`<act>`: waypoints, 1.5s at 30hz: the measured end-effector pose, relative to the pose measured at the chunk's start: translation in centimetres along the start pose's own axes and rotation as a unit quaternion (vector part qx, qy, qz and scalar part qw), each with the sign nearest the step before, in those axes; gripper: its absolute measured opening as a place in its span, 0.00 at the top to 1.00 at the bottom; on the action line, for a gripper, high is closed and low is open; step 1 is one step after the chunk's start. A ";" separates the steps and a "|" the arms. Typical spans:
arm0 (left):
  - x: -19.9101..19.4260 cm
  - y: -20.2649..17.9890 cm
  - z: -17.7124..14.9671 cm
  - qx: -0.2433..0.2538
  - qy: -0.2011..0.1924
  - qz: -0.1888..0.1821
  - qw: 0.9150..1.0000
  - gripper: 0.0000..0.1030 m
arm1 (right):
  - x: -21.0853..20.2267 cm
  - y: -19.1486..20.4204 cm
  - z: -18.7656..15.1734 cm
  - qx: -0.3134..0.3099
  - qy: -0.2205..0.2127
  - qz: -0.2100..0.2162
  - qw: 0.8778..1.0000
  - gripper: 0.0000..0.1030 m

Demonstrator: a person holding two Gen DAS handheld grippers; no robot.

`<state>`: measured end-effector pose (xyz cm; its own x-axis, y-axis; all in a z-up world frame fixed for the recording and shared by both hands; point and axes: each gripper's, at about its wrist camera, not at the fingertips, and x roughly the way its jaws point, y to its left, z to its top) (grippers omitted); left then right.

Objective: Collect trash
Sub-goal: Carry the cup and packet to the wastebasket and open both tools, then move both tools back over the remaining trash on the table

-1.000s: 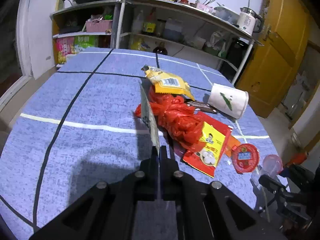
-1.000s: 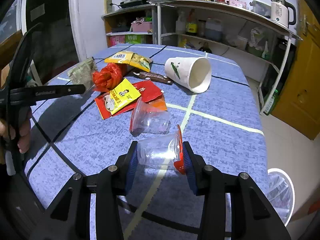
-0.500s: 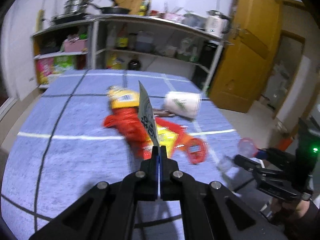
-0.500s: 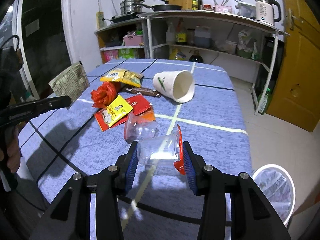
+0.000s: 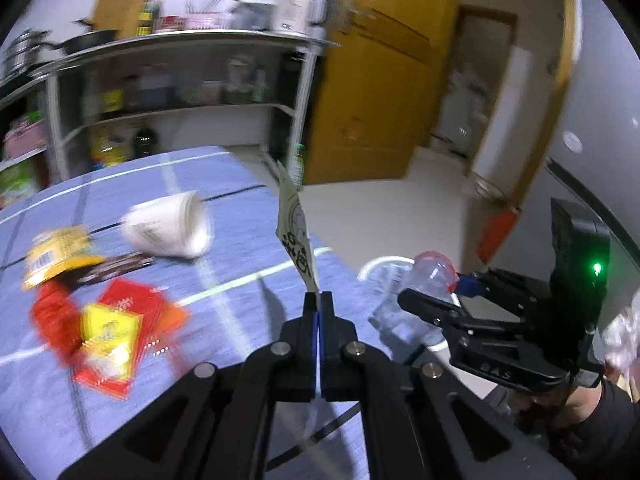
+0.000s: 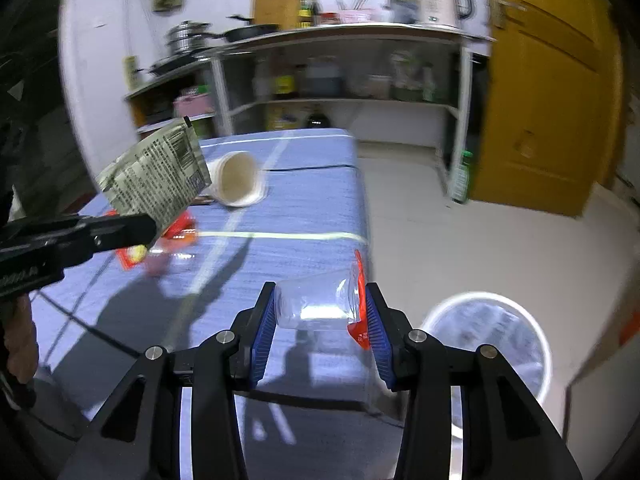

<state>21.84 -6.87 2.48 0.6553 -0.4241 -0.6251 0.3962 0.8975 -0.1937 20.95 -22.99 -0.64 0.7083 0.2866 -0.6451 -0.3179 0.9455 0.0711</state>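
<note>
My left gripper [image 5: 319, 300] is shut on a thin green-grey snack packet [image 5: 295, 232], seen edge-on in the left wrist view and flat in the right wrist view [image 6: 156, 178]. My right gripper [image 6: 320, 312] is shut on a clear plastic cup [image 6: 316, 306] with a red peeled lid, held sideways over the table's near right corner; the left wrist view shows the cup [image 5: 432, 276] too. A white bin [image 6: 486, 344] with a clear liner stands on the floor to the right of the table. Red and yellow wrappers [image 5: 108, 328], a yellow packet [image 5: 56, 256] and a tipped white paper cup [image 5: 170, 232] lie on the blue tablecloth [image 5: 240, 216].
A metal shelf rack [image 6: 340, 80] with pots, bottles and a kettle stands behind the table. A yellow wooden door [image 6: 540, 100] is at the right. Pale floor [image 6: 480, 248] spreads between table, rack and door. A hand [image 6: 18, 344] holds the left tool.
Both grippers have swung to the right, off the middle of the table toward its right edge and the bin, each keeping its item. The bin is now larger in the right wrist view.
</note>
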 end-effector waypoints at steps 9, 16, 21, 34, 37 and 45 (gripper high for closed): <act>9.0 -6.4 2.5 0.054 0.062 -0.066 0.994 1.00 | 0.7 -9.6 -1.7 0.088 0.043 -0.085 0.992 0.57; 14.2 -9.9 3.5 0.070 0.113 -0.095 0.987 1.00 | 1.8 -14.0 -2.8 0.134 0.080 -0.115 0.981 0.57; 17.6 -11.4 3.6 0.076 0.158 -0.110 0.978 1.00 | 3.3 -16.9 -3.2 0.158 0.113 -0.123 0.973 0.57; 21.6 -12.2 4.2 0.058 0.202 -0.112 0.971 0.83 | 4.5 -20.8 -3.7 0.217 0.132 -0.147 0.956 0.48; 21.3 -11.6 4.6 0.042 0.196 -0.112 0.973 0.79 | 4.1 -21.0 -3.8 0.220 0.123 -0.148 0.956 0.44; 17.4 -10.0 5.3 0.022 0.149 -0.109 0.983 0.77 | 2.5 -20.5 -3.3 0.232 0.093 -0.137 0.959 0.44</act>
<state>32.69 -23.89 -2.48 0.3373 -0.5457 -0.7671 0.5381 0.7804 -0.3185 27.18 -42.19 -6.22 0.5874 0.0252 -0.8089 0.2091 0.9609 0.1818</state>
